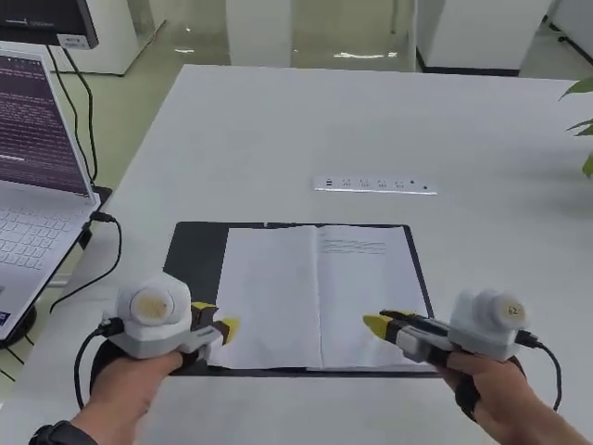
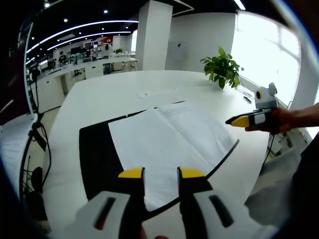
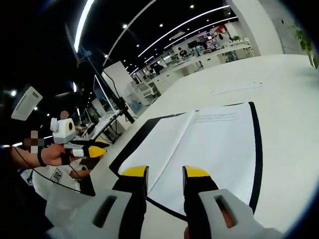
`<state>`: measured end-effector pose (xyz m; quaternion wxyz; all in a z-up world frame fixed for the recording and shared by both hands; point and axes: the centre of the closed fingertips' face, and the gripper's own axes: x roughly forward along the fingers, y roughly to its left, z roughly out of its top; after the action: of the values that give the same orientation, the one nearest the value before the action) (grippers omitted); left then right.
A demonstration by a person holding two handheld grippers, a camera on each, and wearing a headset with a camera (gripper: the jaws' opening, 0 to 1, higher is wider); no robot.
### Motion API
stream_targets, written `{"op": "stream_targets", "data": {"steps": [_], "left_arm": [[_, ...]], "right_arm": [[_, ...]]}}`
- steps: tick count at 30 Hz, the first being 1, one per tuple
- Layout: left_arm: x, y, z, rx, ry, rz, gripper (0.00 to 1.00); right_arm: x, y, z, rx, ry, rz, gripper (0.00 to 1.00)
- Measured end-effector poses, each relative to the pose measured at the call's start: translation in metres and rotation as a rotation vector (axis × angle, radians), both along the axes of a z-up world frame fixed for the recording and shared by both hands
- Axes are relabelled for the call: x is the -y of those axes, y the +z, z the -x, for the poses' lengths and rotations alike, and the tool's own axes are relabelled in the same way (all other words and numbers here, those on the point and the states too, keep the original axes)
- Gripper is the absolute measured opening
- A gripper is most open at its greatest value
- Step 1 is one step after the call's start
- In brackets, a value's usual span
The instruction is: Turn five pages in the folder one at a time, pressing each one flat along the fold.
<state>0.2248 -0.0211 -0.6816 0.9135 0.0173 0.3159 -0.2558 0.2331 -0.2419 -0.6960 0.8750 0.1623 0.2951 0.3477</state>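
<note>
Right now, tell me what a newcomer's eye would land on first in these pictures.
An open folder with white pages lies flat on the white table, close to the person. The left gripper and right gripper, yellow-tipped jaws open and holding nothing, point inward over the pages' near edge from either side. A laptop with a lit screen stands at the far left of the head view.
</note>
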Motion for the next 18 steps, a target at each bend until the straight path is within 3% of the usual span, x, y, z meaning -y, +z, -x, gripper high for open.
{"op": "stream_targets", "data": {"steps": [8,12,15,18], "left_arm": [[0.006,0.031,0.002,0.059,-0.02,-0.005,0.3],[0.009,0.042,0.007,0.078,-0.055,-0.016,0.35],[0.004,0.043,0.01,0.099,-0.067,-0.077,0.38],[0.003,0.047,0.013,0.107,-0.056,-0.067,0.4]], "right_arm": [[0.022,0.023,0.006,0.068,-0.026,0.036,0.35],[0.034,0.034,0.01,0.101,-0.045,0.054,0.39],[0.042,0.041,0.014,0.125,-0.047,0.09,0.43],[0.052,0.047,0.016,0.138,-0.063,0.123,0.48]]}}
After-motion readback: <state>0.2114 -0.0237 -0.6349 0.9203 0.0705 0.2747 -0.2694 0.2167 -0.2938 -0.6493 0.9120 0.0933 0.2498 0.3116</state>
